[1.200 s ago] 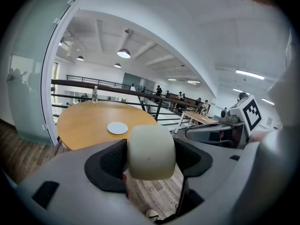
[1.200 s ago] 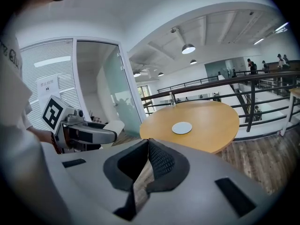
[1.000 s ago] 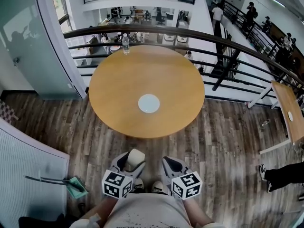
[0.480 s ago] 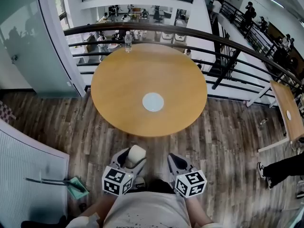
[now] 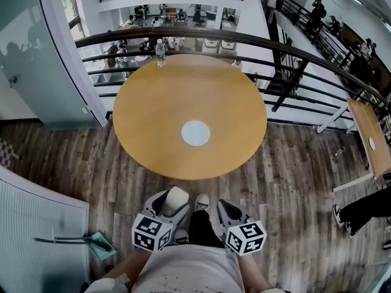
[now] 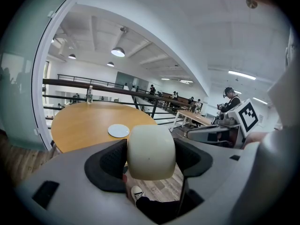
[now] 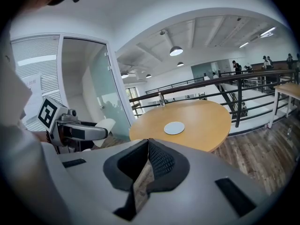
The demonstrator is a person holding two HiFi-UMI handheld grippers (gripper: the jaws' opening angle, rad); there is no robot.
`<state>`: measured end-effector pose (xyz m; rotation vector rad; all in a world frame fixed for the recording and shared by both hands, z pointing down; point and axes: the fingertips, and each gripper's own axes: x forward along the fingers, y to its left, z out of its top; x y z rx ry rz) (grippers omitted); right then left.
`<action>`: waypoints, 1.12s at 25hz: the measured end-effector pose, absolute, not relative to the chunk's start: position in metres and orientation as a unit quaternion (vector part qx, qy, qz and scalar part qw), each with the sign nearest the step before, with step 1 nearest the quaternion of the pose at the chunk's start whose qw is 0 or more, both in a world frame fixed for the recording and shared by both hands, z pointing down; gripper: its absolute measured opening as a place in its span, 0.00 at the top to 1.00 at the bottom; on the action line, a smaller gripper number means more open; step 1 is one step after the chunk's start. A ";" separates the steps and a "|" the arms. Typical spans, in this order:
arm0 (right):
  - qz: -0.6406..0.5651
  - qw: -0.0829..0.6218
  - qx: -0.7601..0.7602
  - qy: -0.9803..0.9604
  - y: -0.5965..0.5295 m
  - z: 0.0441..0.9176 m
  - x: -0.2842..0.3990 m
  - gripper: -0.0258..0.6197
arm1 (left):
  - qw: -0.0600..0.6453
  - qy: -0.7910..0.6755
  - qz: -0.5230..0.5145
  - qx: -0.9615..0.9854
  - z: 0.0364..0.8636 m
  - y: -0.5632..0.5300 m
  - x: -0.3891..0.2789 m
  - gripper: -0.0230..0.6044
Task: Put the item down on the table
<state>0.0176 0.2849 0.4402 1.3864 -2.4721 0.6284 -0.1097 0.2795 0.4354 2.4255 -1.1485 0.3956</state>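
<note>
You've put a foot forward: your white shoe (image 5: 201, 201) and dark trouser leg (image 5: 202, 227) now show between the left tongs (image 5: 173, 202) and right tongs (image 5: 224, 209). The near edge of the bench (image 5: 153, 127) sits slightly closer to you.

Round wooden table (image 5: 153, 121) on plank floor (image 5: 293, 163); white disc (image 5: 195, 133) near centre, water bottle (image 5: 160, 52) upright at far edge.

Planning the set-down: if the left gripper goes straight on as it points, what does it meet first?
Likely the round table, at its near edge, short of the white disc; nothing else shows between, though depth is unclear.
</note>
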 end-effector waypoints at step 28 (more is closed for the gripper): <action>0.216 0.127 0.422 -0.871 0.045 0.433 0.058 0.92 | 0.229 -0.445 0.143 0.854 0.433 0.057 -0.061 0.45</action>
